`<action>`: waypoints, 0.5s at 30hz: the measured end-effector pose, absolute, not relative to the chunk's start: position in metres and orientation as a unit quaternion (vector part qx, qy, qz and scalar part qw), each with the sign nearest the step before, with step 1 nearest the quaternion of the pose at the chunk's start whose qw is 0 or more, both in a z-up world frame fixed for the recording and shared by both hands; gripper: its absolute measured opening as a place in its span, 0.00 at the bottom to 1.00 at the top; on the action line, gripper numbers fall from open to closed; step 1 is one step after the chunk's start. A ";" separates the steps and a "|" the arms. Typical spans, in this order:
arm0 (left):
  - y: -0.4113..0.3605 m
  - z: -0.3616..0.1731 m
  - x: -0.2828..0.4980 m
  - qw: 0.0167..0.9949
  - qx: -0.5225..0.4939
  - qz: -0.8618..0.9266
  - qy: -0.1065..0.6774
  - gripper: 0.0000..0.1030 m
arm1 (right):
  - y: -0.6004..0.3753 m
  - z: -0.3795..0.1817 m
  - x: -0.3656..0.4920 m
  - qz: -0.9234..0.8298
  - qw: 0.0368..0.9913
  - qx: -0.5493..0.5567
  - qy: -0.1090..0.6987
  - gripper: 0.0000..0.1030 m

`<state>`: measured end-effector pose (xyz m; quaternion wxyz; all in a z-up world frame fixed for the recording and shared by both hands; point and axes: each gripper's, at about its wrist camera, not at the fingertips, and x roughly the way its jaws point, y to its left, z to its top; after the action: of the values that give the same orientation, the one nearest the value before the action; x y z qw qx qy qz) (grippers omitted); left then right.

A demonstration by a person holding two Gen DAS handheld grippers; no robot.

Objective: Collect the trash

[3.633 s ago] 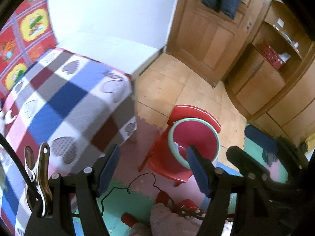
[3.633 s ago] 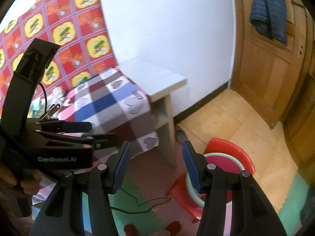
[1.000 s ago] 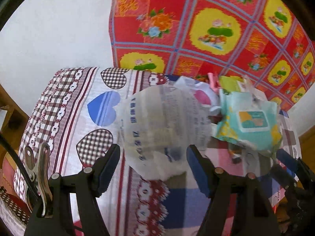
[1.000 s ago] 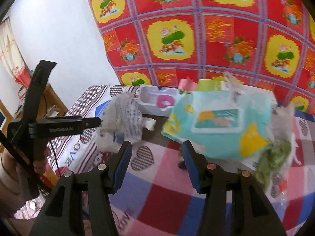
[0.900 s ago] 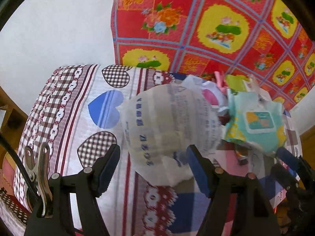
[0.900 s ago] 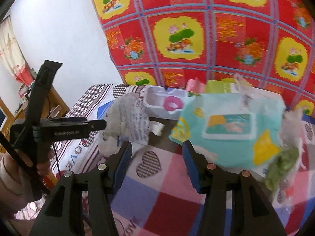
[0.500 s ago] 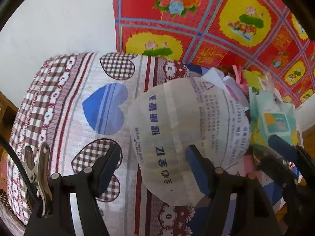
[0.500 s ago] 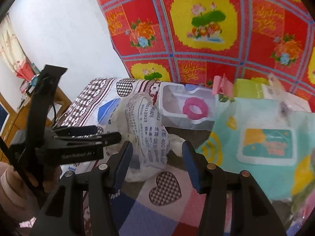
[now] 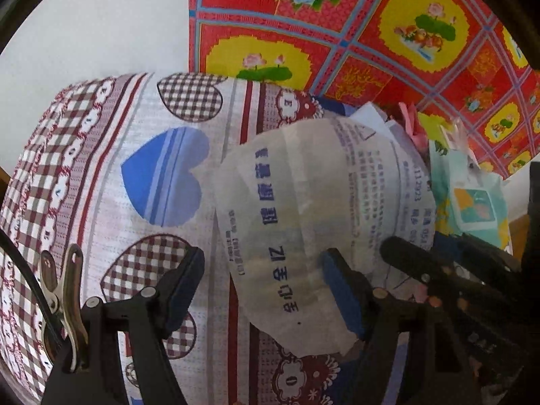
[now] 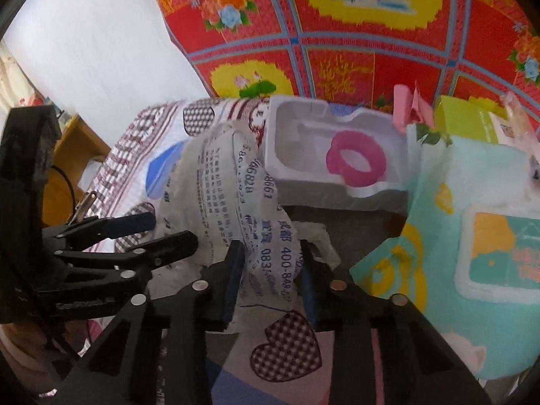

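Note:
A crumpled white plastic bag (image 9: 320,202) printed with blue text lies on the heart-patterned tablecloth (image 9: 101,175). My left gripper (image 9: 261,263) stands over the bag's near edge. Its jaws are wide and opening slightly, and the bag's lower flap lies between them unpinched. My right gripper (image 10: 270,280) is closing on the bag (image 10: 270,246) from the other side. A pinched fold fills the gap between its blue pads (image 10: 233,270). The right wrist view also shows the left gripper (image 10: 172,227) at the bag's left edge.
Behind the bag sit a white moulded tray (image 10: 303,168) holding a pink ring (image 10: 354,163), a teal wet-wipes pack (image 10: 472,236), a pink clip (image 10: 405,108) and a yellow-green box (image 10: 465,118). A red floral cloth (image 10: 371,50) hangs behind. Wooden furniture (image 10: 74,148) stands left.
Both grippers have come down and closer to the white bag. The right jaws have narrowed from wide apart to pinching a fold of it.

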<state>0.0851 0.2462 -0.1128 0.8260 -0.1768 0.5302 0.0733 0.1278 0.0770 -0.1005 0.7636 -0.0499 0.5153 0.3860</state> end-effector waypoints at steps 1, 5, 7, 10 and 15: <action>0.247 -0.114 0.084 0.826 -0.181 0.073 0.530 0.75 | 0.077 -0.103 0.129 0.387 0.761 -0.049 0.518 0.27; 0.247 -0.114 0.083 0.831 -0.187 0.074 0.518 0.74 | 0.080 -0.107 0.131 0.386 0.760 -0.053 0.520 0.25; 0.246 -0.114 0.082 0.834 -0.190 0.076 0.513 0.74 | 0.082 -0.108 0.131 0.386 0.759 -0.055 0.521 0.25; 0.238 -0.114 0.084 0.838 -0.190 0.075 0.507 0.72 | 0.084 -0.110 0.134 0.384 0.756 -0.045 0.529 0.23; 0.233 -0.116 0.086 0.841 -0.211 0.072 0.493 0.63 | 0.087 -0.108 0.132 0.386 0.754 -0.052 0.529 0.18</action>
<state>0.0859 0.2328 -0.1158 0.8410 -0.2107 0.4931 0.0718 0.1316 0.0869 -0.1080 0.7540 -0.0523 0.5292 0.3857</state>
